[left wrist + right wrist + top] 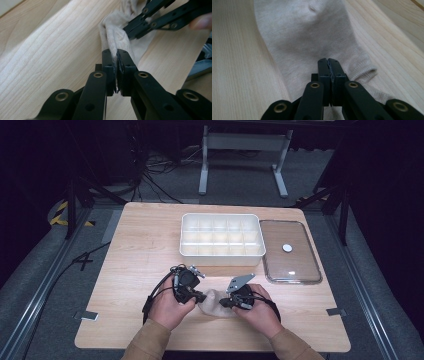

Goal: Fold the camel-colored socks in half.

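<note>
High view: a beige sock (214, 301) lies on the wooden bench (135, 250) near its front edge, at about 6 o'clock from the white divided tray (222, 236). The left gripper (200, 296) meets the sock from the 9 o'clock side and the right gripper (226, 302) from the 3 o'clock side; each sits in a hand, and the sock lies between the two hands. A clear lid (290, 251) with a white knob lies flat on the bench at 3 o'clock from the tray, just beside it.

Left gripper view: the left gripper (116, 56) has its jaws clamped on a bunched fold of the sock (113, 35), the fabric pinched between the pads and pulled up off the bench (50, 55). The right gripper (132, 33) enters from 2 o'clock and touches the same fabric farther along.

Right gripper view: the right gripper (328, 62) has its jaws together on the sock (307, 35), at the sock's near end beside its open cuff. The rest of the sock stretches away toward 12 o'clock, flat on the bench (234, 50).
</note>
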Tool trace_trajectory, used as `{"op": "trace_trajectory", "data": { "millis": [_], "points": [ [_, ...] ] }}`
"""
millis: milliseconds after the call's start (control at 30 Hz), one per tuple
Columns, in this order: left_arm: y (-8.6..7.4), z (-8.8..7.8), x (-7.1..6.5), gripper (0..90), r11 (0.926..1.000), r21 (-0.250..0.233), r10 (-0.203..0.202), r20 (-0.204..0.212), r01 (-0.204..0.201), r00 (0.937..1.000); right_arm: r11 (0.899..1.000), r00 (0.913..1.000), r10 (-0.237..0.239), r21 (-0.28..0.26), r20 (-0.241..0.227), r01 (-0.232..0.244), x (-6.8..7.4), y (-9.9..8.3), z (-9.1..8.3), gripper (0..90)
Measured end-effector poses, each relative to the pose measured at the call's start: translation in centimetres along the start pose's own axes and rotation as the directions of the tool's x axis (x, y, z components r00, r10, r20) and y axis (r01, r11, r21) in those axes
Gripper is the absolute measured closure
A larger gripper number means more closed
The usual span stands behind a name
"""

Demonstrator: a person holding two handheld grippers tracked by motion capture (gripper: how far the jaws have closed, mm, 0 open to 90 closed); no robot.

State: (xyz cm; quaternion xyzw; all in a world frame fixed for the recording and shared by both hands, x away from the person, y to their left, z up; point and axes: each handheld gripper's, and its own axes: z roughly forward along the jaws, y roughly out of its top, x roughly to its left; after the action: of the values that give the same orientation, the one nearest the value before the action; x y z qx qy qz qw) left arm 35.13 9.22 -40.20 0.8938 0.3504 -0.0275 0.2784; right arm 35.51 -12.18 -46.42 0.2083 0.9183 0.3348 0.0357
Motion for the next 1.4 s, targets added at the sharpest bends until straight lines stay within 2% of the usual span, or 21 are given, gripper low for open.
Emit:
{"op": "trace_trajectory", "data": {
  "millis": [233,367,500,600,667,800,867,1067,1200,1300,1400],
  "points": [
    [0.3,-0.1,-0.8,85.6,0.9993,-0.029,0.026,0.011,-0.026,0.9996,0.999,0.9997,-0.023,-0.028,-0.012,0.023,1.0,0.4,0.8,89.1],
    [0.4,0.1,-0.9,85.6,0.9994,-0.011,0.032,0.011,-0.032,0.9994,0.999,0.9996,-0.026,-0.036,-0.012,0.025,1.2,0.4,0.6,87.2],
    [0.5,-0.4,-0.7,85.6,0.9995,-0.007,0.030,0.009,-0.030,0.9995,0.999,1.0000,0.010,-0.052,0.001,-0.010,0.2,0.1,-1.8,88.3],
    [0.6,-0.4,-0.6,85.6,0.9998,-0.003,0.020,0.016,-0.020,0.9997,0.999,0.9985,0.050,-0.012,0.022,-0.050,-0.7,-0.7,-3.6,88.5],
    [0.8,-0.2,-0.6,85.6,0.9998,0.012,0.015,0.017,-0.015,0.9997,0.997,0.9974,0.068,0.023,0.026,-0.068,-0.9,-1.4,-4.1,88.8],
    [1.4,0.3,-0.9,85.5,0.9995,0.019,0.024,0.029,-0.025,0.9993,0.994,0.9966,0.079,0.075,0.021,-0.081,-1.0,-2.4,-3.4,88.9],
    [1.7,0.5,-1.1,85.5,0.9989,0.013,0.045,0.028,-0.045,0.9986,0.994,0.9958,0.091,0.055,0.009,-0.091,-1.1,-2.7,-3.1,89.3],
    [2.4,1.3,-1.7,85.5,0.9976,0.003,0.069,0.040,-0.069,0.9968,0.997,0.9977,0.067,0.050,0.005,-0.067,-0.5,-2.6,-2.8,89.5],
    [2.9,1.9,-2.2,85.5,0.9957,-0.001,0.093,0.065,-0.093,0.9936,0.998,0.9984,0.057,0.029,0.001,-0.057,-0.2,-2.5,-2.5,89.5],
    [3.2,2.6,-2.5,85.4,0.9955,-0.006,0.095,0.065,-0.095,0.9934,0.997,0.9976,0.070,0.020,-0.002,-0.070,-0.1,-2.5,-2.4,89.5],
    [3.4,2.9,-2.6,85.4,0.9945,-0.002,0.104,0.067,-0.105,0.9923,0.998,0.9983,0.058,0.021,0.007,-0.058,0.0,-2.5,-2.3,89.5]
  ]
}}
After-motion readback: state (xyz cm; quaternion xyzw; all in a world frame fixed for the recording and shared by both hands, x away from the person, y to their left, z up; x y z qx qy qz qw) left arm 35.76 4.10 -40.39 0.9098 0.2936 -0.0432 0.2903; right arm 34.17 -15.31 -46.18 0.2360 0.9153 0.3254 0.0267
